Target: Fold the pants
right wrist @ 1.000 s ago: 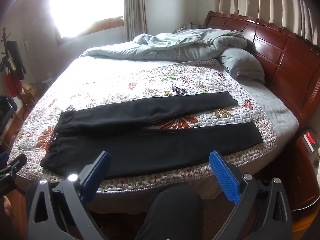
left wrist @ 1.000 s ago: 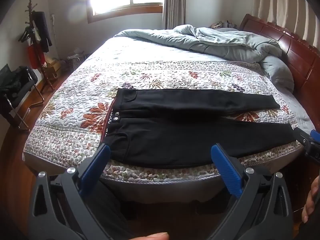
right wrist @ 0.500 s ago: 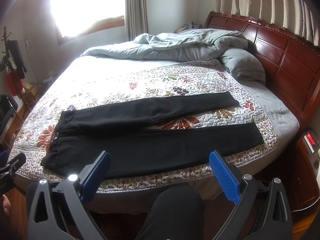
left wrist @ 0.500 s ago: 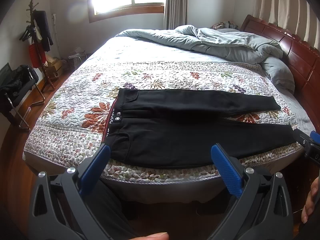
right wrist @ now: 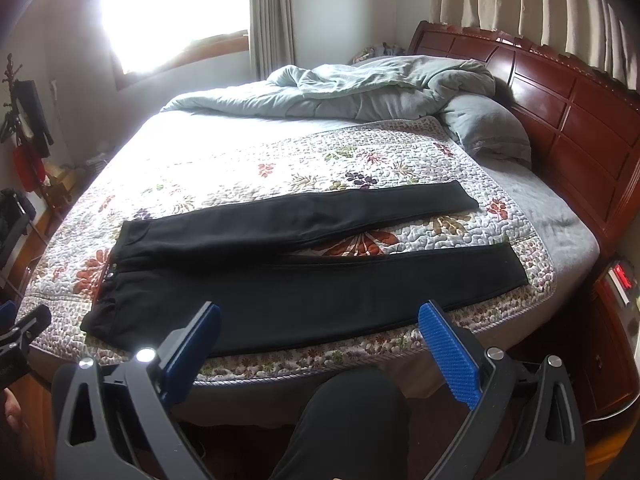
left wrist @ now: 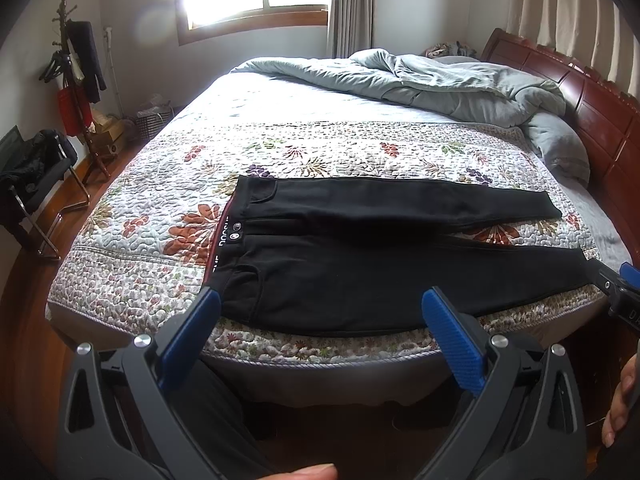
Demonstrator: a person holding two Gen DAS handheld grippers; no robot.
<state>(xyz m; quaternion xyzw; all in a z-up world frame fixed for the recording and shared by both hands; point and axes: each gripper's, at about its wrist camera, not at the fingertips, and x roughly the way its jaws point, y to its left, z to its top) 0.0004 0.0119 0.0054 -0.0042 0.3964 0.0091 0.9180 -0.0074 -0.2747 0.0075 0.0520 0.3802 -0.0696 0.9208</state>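
Note:
Black pants (left wrist: 360, 272) lie flat on the floral quilt (left wrist: 160, 208), waistband at the left, legs spread in a narrow V towards the right. They also show in the right wrist view (right wrist: 304, 292). My left gripper (left wrist: 320, 300) is open and empty, held off the near bed edge in front of the waist and thigh part. My right gripper (right wrist: 318, 312) is open and empty, off the near bed edge in front of the near leg. Its tip shows at the right in the left wrist view (left wrist: 618, 288).
A rumpled grey duvet (left wrist: 420, 80) and pillow (right wrist: 484, 128) lie at the far side by the dark wooden headboard (right wrist: 560, 92). A coat stand (left wrist: 76, 80) and chair (left wrist: 36, 184) stand at left. A nightstand (right wrist: 616, 320) is at right. The person's knee (right wrist: 352, 408) is below.
Both grippers have crept slightly towards the bed; the pants look a little nearer. The pants have not moved and both grippers stay open.

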